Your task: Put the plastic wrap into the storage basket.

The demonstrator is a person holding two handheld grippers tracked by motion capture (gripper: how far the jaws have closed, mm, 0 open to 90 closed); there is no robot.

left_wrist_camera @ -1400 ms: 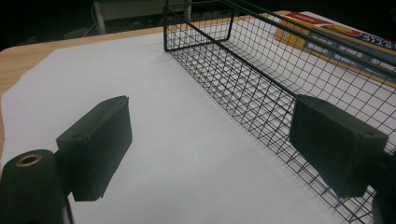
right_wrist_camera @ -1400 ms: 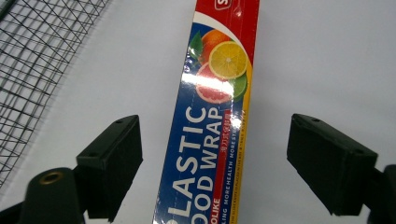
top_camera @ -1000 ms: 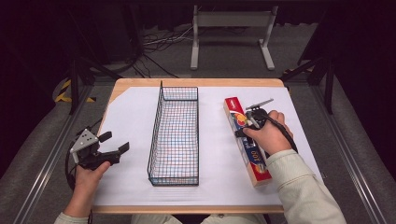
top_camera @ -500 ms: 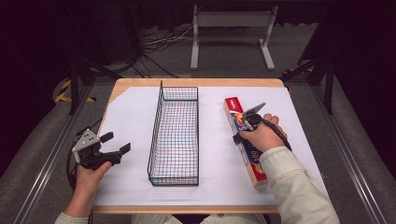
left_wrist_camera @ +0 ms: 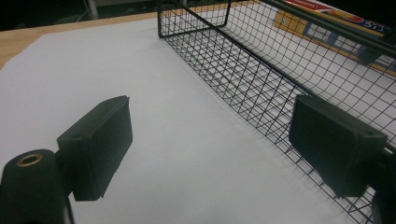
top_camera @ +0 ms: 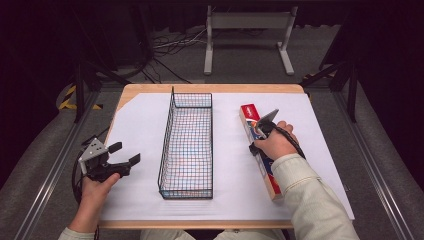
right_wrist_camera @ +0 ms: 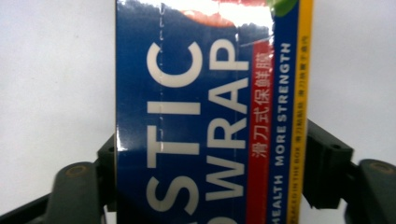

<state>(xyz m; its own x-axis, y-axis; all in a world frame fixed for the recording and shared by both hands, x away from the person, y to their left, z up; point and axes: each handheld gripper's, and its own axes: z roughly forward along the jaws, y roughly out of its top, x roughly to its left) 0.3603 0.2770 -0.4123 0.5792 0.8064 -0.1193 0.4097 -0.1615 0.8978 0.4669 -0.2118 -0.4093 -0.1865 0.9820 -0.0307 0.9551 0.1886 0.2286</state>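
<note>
White paper (top_camera: 145, 125) covers the wooden table. Right of the wire basket (top_camera: 187, 145), the right gripper (right_wrist_camera: 208, 172) has just closed, seemingly clamping a "PLASTIC WRAP… MORE STRENGTH" box (right_wrist_camera: 210, 116); left gripper (left_wrist_camera: 210, 144) gapes empty.

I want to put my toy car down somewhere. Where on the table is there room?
Bare white paper lies between the table's left edge and the wire basket, ahead of the left gripper. The basket's inside is free too. It's crowded at the plastic wrap box, gripped by the right gripper.

Wooden table (top_camera: 150, 90), white sheet (top_camera: 140, 125) covering most of it, black wire basket (top_camera: 187, 145) at centre, plastic wrap box (top_camera: 262, 150) at 3 o'clock of the basket
</note>
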